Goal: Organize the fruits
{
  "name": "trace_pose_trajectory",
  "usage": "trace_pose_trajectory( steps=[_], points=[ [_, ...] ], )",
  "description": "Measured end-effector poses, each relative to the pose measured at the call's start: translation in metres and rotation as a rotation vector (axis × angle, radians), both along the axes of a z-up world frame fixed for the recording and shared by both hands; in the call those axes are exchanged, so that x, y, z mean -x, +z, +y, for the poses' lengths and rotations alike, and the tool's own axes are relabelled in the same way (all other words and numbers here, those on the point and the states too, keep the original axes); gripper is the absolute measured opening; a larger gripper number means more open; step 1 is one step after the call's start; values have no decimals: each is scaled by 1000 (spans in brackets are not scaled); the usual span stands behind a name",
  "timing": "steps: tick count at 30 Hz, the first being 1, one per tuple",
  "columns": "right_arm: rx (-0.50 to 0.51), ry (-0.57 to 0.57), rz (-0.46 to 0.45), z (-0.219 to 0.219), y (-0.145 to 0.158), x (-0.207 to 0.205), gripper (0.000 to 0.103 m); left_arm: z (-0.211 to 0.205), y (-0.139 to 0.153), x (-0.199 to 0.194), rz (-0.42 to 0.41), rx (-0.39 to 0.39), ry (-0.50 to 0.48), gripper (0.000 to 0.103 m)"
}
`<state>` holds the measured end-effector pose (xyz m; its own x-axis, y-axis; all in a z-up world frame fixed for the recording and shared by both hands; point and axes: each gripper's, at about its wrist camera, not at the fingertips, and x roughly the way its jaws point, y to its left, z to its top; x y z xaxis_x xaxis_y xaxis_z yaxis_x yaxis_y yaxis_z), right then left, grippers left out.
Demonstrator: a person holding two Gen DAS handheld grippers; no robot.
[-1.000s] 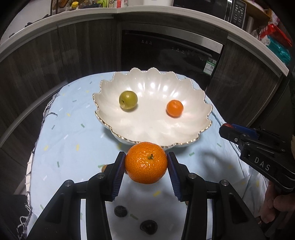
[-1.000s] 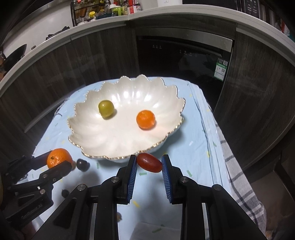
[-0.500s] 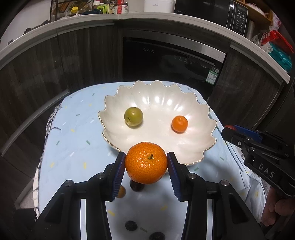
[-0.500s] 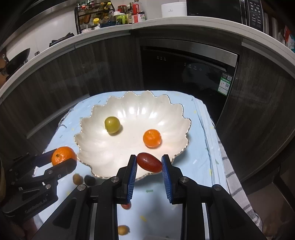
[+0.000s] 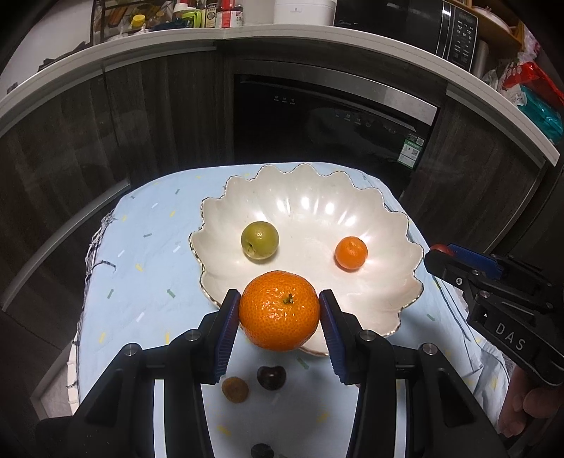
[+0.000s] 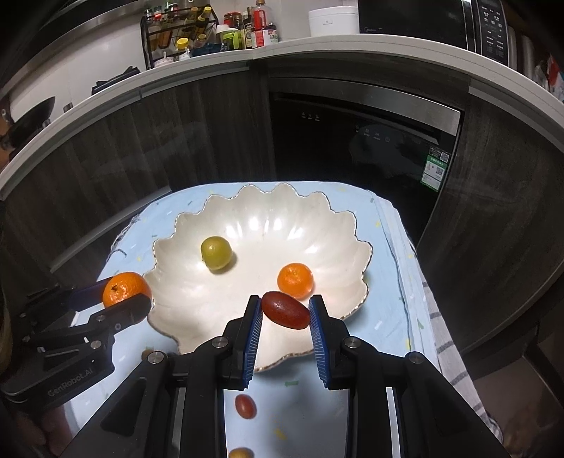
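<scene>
Both claws lifting clear of worktop: left claw (image 5: 280, 311) gripping mandarin (image 5: 279, 310), right claw (image 6: 286, 311) gripping red fruit (image 6: 286, 310), now approaching bowl (image 5: 394, 246).

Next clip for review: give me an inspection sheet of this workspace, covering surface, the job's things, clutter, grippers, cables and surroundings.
Surface: small table under a light blue cloth with confetti flecks.
Job's things: white scalloped gold-rimmed bowl holds a green round fruit and a small orange mandarin. Loose on the cloth: dark cherry, brownish small fruit, small red fruit.
Clutter: nothing seen.
Grippers: left gripper shut on a large orange mandarin at the bowl's near rim; right gripper shut on a red oval fruit over the bowl.
Cables: nothing seen.
Surroundings: dark wood cabinets, built-in black appliance, white countertop with bottles.
</scene>
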<state>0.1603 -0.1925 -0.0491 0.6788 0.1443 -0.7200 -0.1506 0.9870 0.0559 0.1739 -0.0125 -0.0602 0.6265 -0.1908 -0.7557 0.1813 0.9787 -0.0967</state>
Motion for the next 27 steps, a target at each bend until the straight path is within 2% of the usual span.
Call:
trace_pose_trajectory(
  steps=[11,27],
  points=[
    [8,2,30,5,-13,-16,29,-1,-10,-21,18,-15,-11,45],
    [15,8,107,10,-46,-39,29,-2,-41,-42,87,-19,-21,45]
  ],
)
